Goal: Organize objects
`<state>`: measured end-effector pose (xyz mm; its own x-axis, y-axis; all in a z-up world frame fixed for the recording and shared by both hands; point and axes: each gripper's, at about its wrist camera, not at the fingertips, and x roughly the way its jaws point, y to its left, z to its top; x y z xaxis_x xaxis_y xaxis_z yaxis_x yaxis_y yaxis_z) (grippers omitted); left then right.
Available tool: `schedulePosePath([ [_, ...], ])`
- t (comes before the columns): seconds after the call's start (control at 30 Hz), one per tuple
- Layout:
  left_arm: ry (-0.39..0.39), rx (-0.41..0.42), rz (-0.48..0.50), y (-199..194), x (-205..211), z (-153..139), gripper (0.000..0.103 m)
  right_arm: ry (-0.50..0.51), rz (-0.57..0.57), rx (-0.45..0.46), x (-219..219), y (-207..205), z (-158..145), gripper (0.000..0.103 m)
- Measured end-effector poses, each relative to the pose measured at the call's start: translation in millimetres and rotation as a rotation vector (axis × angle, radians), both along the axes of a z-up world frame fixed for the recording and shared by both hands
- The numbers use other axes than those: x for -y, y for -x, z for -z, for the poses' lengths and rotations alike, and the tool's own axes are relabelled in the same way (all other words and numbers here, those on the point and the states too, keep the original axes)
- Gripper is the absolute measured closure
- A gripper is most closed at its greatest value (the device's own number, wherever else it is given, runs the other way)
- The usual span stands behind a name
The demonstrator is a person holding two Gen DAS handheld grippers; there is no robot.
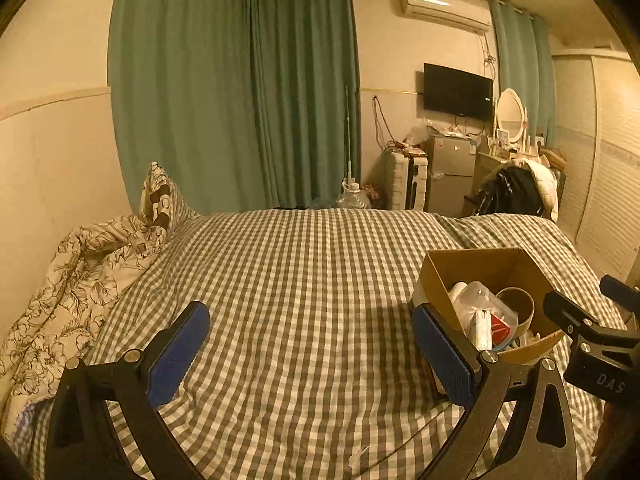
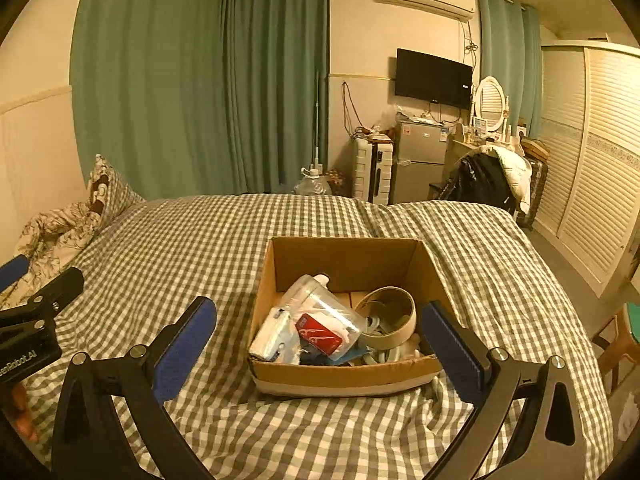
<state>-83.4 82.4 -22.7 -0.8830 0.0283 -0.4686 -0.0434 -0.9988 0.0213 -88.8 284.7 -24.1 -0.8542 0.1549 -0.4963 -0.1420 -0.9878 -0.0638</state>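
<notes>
Matt cardboard box [image 2: 344, 374]; woven checked cloth bedspread [image 2: 200, 248]; glossy clear plastic bottle [image 2: 320, 304].

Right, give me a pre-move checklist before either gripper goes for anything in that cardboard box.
1. Left gripper open and empty: ok, jaws wide over bare checked bedsheet.
2. Right gripper open and empty: ok, jaws spread in front of the cardboard box.
3. Box upright and open on top: ok.
4. Contents in view: ok; clear plastic bottle, tape roll, red packet and white pack lie jumbled inside.
5. Items free to lift singly: cannot tell, they overlap.
6. Grippers clear of each other: ok, left sits well aside of the box.
</notes>
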Motion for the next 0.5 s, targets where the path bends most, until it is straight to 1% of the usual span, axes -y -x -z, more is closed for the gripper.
schedulePosePath([
  [0.3, 0.004, 0.014, 0.015, -2.1, 1.4, -1.8, 0.0, -0.004, -0.003, -0.004, 3.9, -1.8, -5.7, 0.0],
  [0.5, 0.013, 0.007, 0.02, -3.5, -0.1, -4.5, 0.0, -0.003, -0.001, -0.003, 2.7, -1.9, -5.7, 0.0],
])
